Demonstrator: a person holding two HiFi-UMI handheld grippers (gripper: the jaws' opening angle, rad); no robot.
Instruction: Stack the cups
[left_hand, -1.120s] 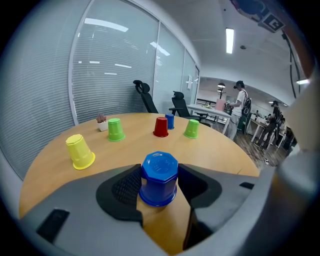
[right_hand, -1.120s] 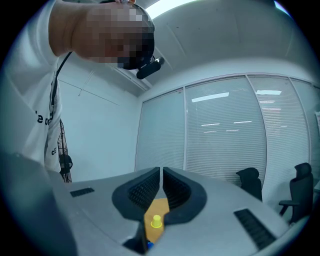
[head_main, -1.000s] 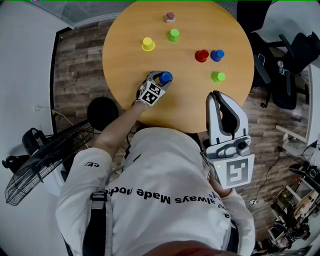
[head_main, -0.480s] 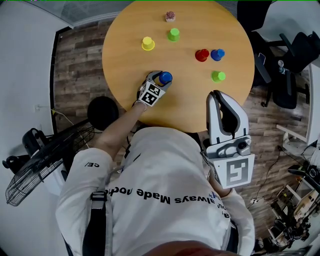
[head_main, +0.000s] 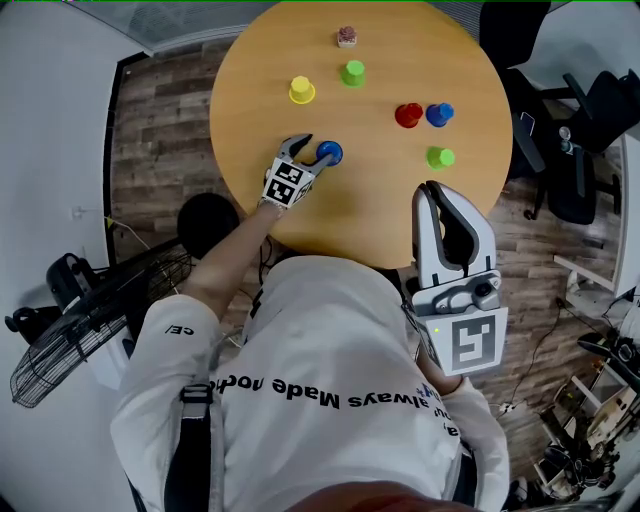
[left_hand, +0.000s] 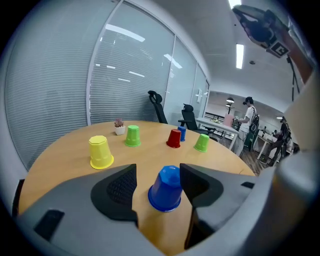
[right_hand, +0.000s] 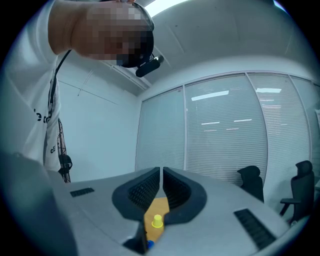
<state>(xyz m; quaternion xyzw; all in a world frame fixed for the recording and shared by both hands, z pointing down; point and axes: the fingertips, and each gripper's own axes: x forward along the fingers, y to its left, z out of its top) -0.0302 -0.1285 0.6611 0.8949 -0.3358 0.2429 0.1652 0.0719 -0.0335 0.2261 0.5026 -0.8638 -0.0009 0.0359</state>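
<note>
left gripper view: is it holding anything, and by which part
Nothing is held. The left gripper has its jaws open around the upside-down blue cup on the table. The right gripper is shut and empty.

Six plastic cups are standing upside down. The green cup (head_main: 352, 73) is sitting nearest the potted plant (head_main: 346, 36), the yellow cup (head_main: 301, 90) left of it. The red cup (head_main: 408, 115) and blue cup (head_main: 439, 114) are standing side by side, farther right, with the second green cup (head_main: 438, 157) beyond them and the second blue cup (head_main: 329, 153) farthest from the plant.
</note>
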